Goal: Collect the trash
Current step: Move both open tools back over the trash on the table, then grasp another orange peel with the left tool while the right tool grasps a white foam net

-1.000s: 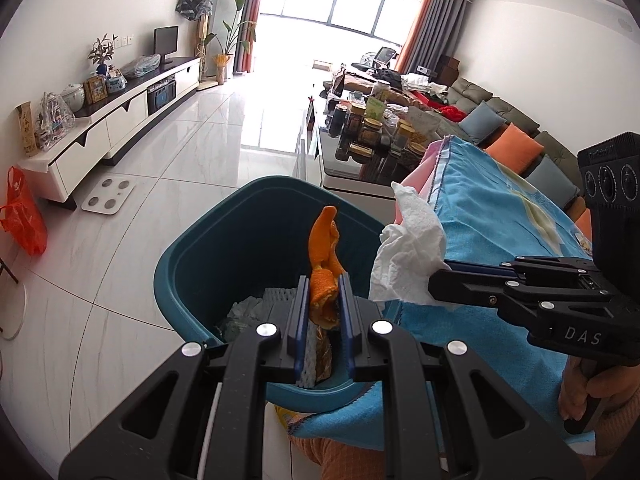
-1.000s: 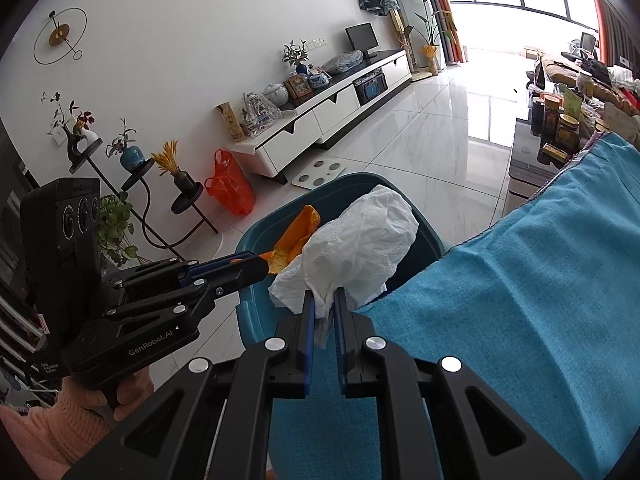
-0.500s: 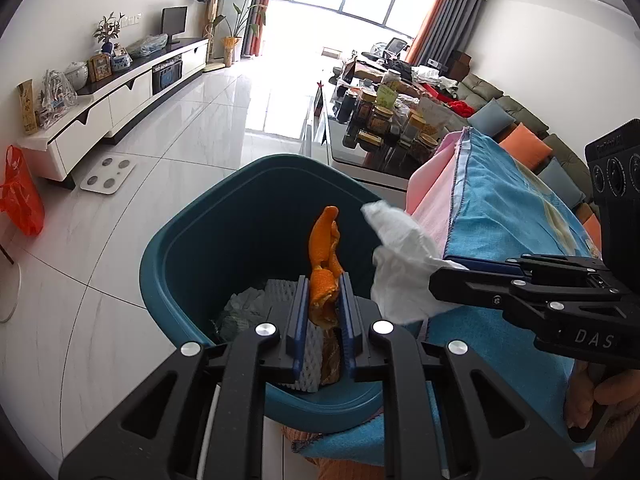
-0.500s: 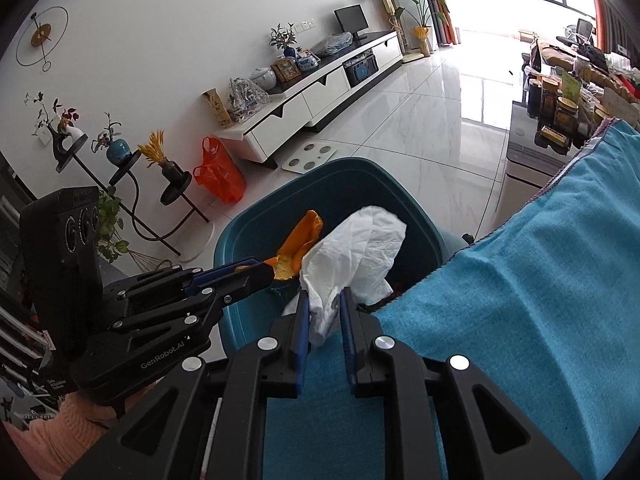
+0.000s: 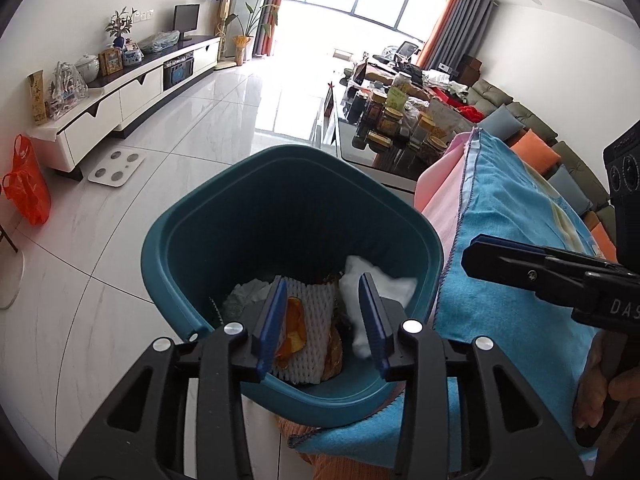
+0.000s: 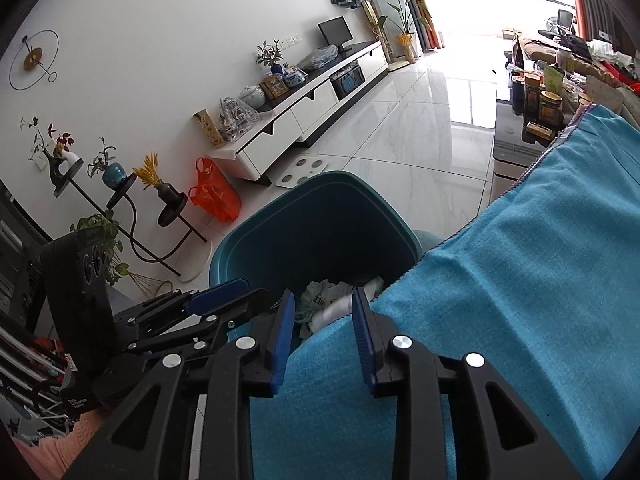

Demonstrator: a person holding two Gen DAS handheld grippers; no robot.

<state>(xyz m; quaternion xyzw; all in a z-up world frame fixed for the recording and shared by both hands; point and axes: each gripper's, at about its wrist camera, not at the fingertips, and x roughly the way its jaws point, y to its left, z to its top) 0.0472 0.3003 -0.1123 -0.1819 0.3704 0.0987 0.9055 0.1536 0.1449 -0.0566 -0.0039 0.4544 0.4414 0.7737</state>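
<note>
A teal bin [image 5: 192, 220] stands on the floor against the towel-covered table edge. My left gripper [image 5: 322, 284] hangs over its mouth, jaws opening, with nothing held between them. Below lie an orange peel [image 5: 294, 328] on a white foam net [image 5: 318, 312] and a white tissue [image 5: 380, 286]. My right gripper [image 6: 323, 294] is over the bin's near rim [image 6: 320, 188], jaws opening and holding nothing; the tissue [image 6: 340, 306] lies in the bin beneath. In each view the other gripper shows from the side: the right gripper [image 5: 474, 254] and the left gripper [image 6: 256, 292].
A blue towel [image 6: 520, 280] covers the table on the right. Beyond it is a glass coffee table with several jars [image 5: 388, 116]. A white TV cabinet [image 5: 132, 92], an orange bag [image 5: 26, 192] and a floor scale [image 5: 116, 166] are on the left; a plant stand [image 6: 120, 196] is close by.
Both grippers have opened. The orange peel dropped from the left one and the tissue from the right, and both now lie in the bin. The left gripper sank slightly toward the bin.
</note>
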